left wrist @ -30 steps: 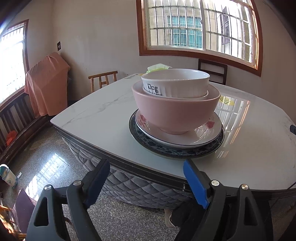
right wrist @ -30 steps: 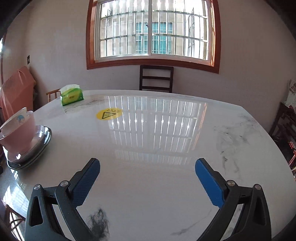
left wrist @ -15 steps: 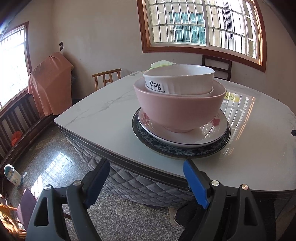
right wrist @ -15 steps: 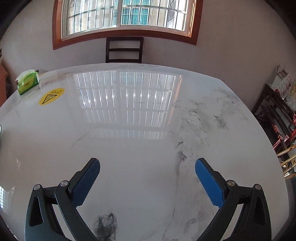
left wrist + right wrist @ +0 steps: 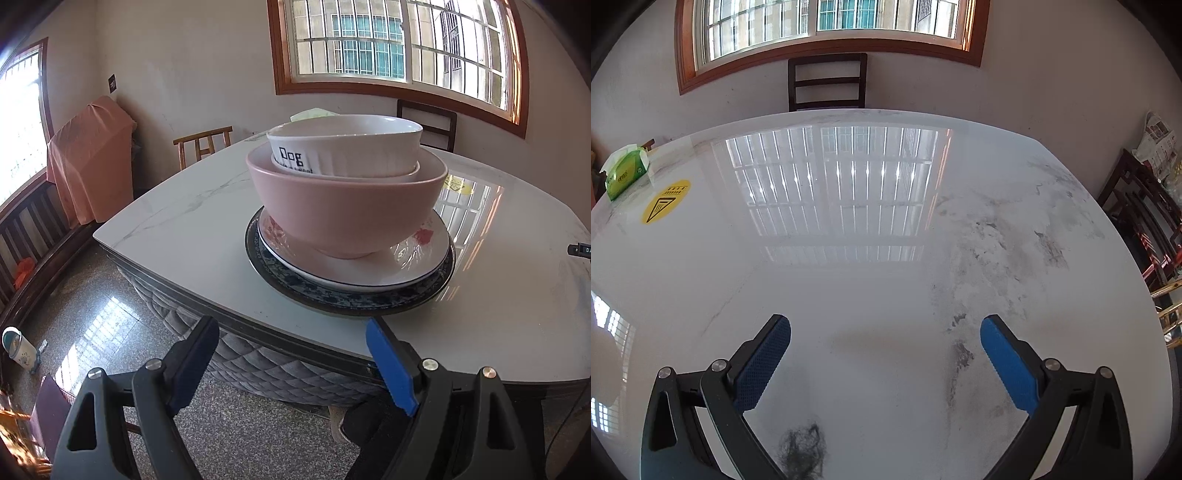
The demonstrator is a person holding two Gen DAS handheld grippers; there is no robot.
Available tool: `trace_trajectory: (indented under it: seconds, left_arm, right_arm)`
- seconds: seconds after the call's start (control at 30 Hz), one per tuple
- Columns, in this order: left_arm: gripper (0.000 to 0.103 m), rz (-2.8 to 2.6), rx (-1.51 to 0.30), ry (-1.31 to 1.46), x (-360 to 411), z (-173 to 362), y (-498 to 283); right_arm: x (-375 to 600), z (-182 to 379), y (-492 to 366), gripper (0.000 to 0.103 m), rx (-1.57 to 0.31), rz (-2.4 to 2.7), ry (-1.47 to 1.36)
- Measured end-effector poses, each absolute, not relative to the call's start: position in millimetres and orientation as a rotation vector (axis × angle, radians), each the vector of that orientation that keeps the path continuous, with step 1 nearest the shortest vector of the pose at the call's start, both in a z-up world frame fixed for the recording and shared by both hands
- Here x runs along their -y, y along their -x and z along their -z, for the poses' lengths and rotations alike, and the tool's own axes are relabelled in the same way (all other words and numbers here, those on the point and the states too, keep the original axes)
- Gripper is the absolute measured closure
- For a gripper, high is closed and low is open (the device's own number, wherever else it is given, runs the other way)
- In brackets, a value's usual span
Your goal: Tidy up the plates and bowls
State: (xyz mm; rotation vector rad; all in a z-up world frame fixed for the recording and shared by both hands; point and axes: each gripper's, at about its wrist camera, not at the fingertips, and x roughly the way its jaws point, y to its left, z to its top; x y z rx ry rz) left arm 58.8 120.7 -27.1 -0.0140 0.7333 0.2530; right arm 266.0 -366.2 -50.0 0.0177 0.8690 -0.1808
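Note:
In the left wrist view a stack stands near the table corner: a white bowl [image 5: 351,147] lettered "Dog" sits inside a pink bowl [image 5: 343,210], which rests on a white plate [image 5: 406,269] with red flowers, itself on a dark blue patterned plate [image 5: 369,297]. My left gripper [image 5: 291,360] is open and empty, just off the table edge in front of and below the stack. My right gripper [image 5: 884,354] is open and empty above bare marble table [image 5: 868,280]; the stack is out of its view.
A green tissue pack [image 5: 624,173] and a yellow warning sticker [image 5: 665,201] lie at the table's far left. A dark chair [image 5: 827,81] stands behind the table and a wooden chair [image 5: 203,142] at its left. Shelving [image 5: 1145,225] stands at right. A cloth-draped object [image 5: 88,158] leans on the wall.
My left gripper has come closer to the stack, which looms larger. My right gripper has swung right and tilted down, so the stack left its view.

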Motion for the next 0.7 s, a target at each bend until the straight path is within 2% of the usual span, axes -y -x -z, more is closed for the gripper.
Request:
trace_trajectory:
  seconds: [0.47,0.7]
  left_arm:
    - [0.019,-0.306,-0.610,-0.018,-118,21,-47]
    - [0.019,-0.269,-0.697,0.063,-131,32,-50]
  right_arm:
    - [390,61,-296,0.000,-0.935,0.184,-0.111]
    - [390,61,-296,0.000,-0.936,0.183,-0.113]
